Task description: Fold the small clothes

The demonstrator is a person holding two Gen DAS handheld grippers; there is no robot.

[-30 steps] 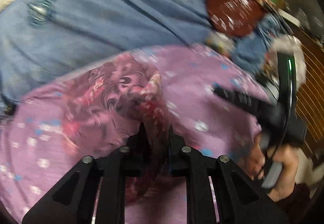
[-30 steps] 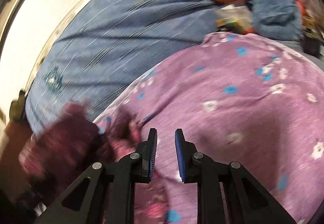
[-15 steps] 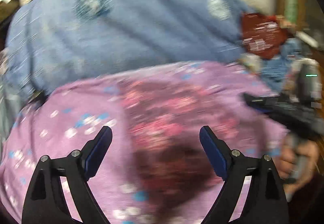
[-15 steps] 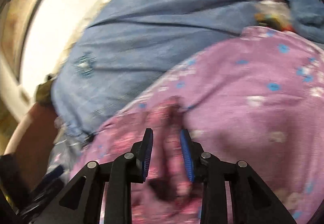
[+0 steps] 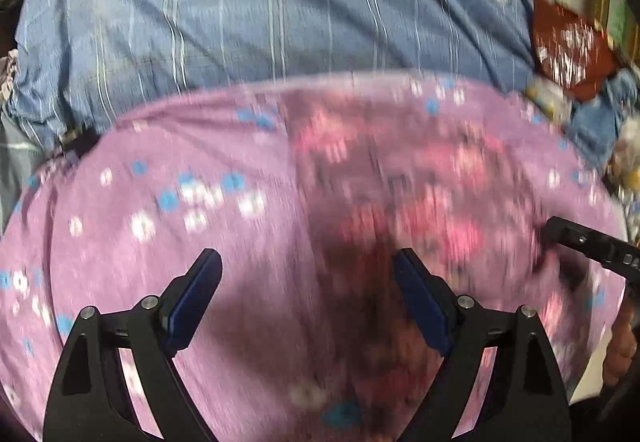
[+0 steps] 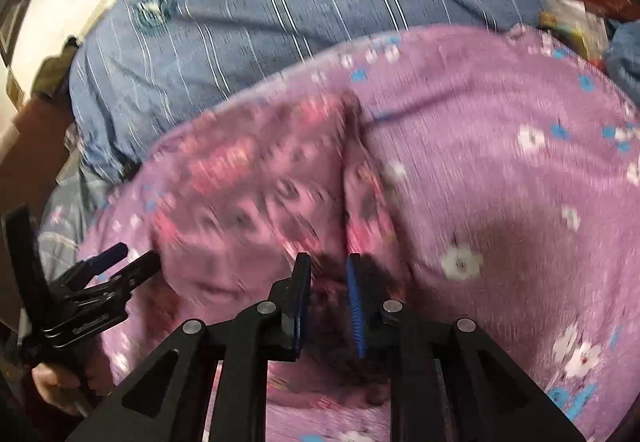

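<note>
A small pink and maroon patterned garment [image 5: 400,182] lies spread on a purple flowered cloth [image 5: 160,202]. My left gripper [image 5: 308,258] hovers over the garment's left part, open wide with nothing between its pads. The right wrist view shows the garment [image 6: 248,194] with a raised fold running into my right gripper [image 6: 328,260]. Its jaws are closing, and its blue pads pinch that dark fold. The right gripper [image 5: 560,234] enters the left wrist view at the garment's right edge. The left gripper [image 6: 108,270] sits at the garment's left edge. Everything is motion-blurred.
A blue striped sheet [image 5: 280,22] covers the bed beyond the purple cloth [image 6: 500,182]. A dark red printed packet [image 5: 568,46] and crumpled blue fabric lie at the far right. The person's hands [image 6: 52,382] hold the gripper handles at the frame edges.
My left gripper let go of the bunched garment and opened wide. The garment now lies flatter. My right gripper moved over it and took a fold between its pads.
</note>
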